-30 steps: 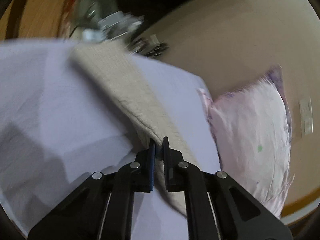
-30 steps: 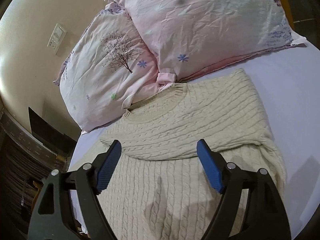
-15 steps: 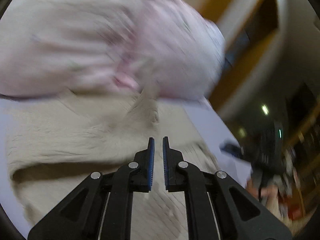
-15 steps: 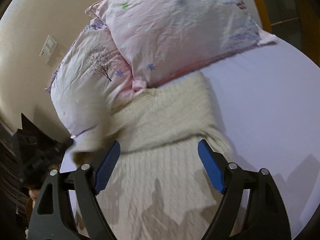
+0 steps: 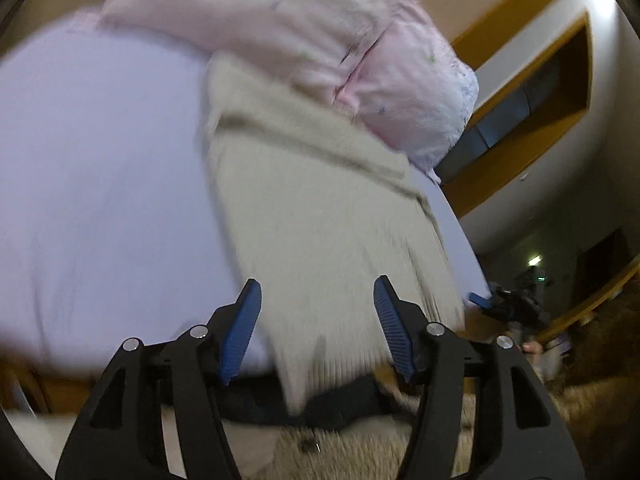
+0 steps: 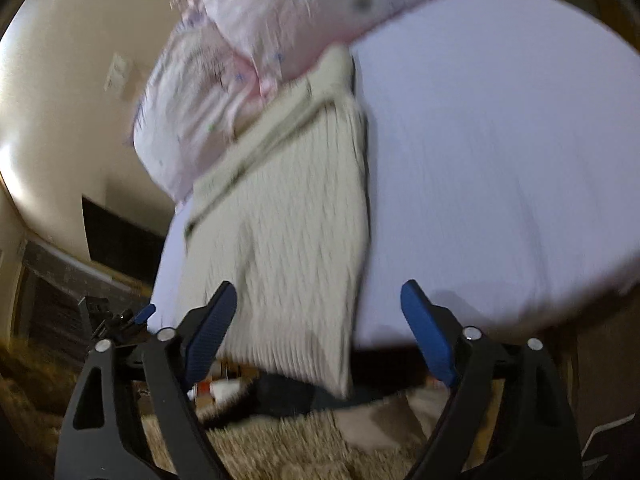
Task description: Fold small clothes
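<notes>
A cream cable-knit sweater [image 5: 320, 208] lies on the lilac bed sheet [image 5: 100, 168] with both sleeves folded in; its hem hangs over the near bed edge. It also shows in the right wrist view [image 6: 288, 232]. My left gripper [image 5: 316, 320] is open and empty, just above the hem. My right gripper [image 6: 320, 328] is open and empty, in front of the hem at the bed edge. Both views are motion-blurred.
Two pink floral pillows [image 5: 320, 40] lie behind the sweater's collar, also in the right wrist view [image 6: 248, 52]. The sheet [image 6: 500, 160] spreads wide to the right. A shaggy beige rug [image 6: 304, 448] covers the floor below the bed edge.
My left gripper let go of the sleeve, opened, and pulled back to the hem. My right gripper stayed open and drew back toward the bed edge. The sweater now lies narrower.
</notes>
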`<state>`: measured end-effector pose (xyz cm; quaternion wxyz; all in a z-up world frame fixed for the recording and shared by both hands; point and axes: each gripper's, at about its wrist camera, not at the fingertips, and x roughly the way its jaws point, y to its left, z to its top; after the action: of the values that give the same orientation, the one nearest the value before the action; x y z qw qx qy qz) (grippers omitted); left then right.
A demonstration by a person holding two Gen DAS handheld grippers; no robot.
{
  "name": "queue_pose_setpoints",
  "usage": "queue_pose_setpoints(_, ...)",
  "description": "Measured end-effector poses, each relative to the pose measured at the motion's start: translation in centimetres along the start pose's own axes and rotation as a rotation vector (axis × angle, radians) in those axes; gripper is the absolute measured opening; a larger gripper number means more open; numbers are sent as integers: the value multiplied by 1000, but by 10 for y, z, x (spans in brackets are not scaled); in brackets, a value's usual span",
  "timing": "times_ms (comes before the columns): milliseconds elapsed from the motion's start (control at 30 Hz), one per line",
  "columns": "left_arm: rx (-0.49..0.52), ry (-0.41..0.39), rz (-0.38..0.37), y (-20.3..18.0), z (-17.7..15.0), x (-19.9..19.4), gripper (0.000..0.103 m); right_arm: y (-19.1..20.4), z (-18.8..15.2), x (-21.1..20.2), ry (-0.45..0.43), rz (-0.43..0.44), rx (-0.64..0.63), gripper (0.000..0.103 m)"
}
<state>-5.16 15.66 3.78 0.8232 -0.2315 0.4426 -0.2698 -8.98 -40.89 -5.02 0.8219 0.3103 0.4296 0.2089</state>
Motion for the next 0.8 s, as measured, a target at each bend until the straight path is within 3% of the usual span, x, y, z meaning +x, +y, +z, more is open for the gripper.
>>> queue_pose_setpoints(100, -89, 61, -36, 18, -34, 9, 59, -9, -17, 12, 109, -2, 53, 75)
queue_pose_setpoints(233, -180, 84, -109, 32, -55, 31, 59, -22, -26, 32, 162, 67, 132, 70)
queue_pose_setpoints(267, -183, 86, -118, 31, -57, 38, 59, -24, -27, 39, 173, 102, 142, 64)
queue_pose_setpoints(333, -190, 87, -131, 29, -56, 52, 58, -25, -29, 50, 198, 149, 157, 42)
queue_pose_setpoints(367, -199, 85, -144, 29, -55, 55, 52, -26, -31, 55, 213, 172, 165, 18)
queue_pose_setpoints(400, -209, 83, -158, 29, -56, 57, 45, -27, -32, 59, 224, 202, 173, 8)
queue_pose_setpoints(433, -222, 87, -173, 29, -55, 59, 23, -26, -33, 58, 219, 213, 166, 8)
queue_pose_setpoints(467, -233, 90, -179, 30, -56, 60, 7, -22, -33, 56, 207, 208, 145, 8)
queue_pose_setpoints(600, -216, 57, -202, 19, -47, 45, 6, 8, -12, 29, 107, 242, 47, 7)
queue_pose_setpoints(700, -133, -22, -209, 3, -9, 26, 6, 42, 28, 7, -36, 289, -60, 7)
queue_pose_setpoints(800, -61, -152, -177, -11, 55, 14, 6, 73, 81, -2, -173, 337, -135, 7)
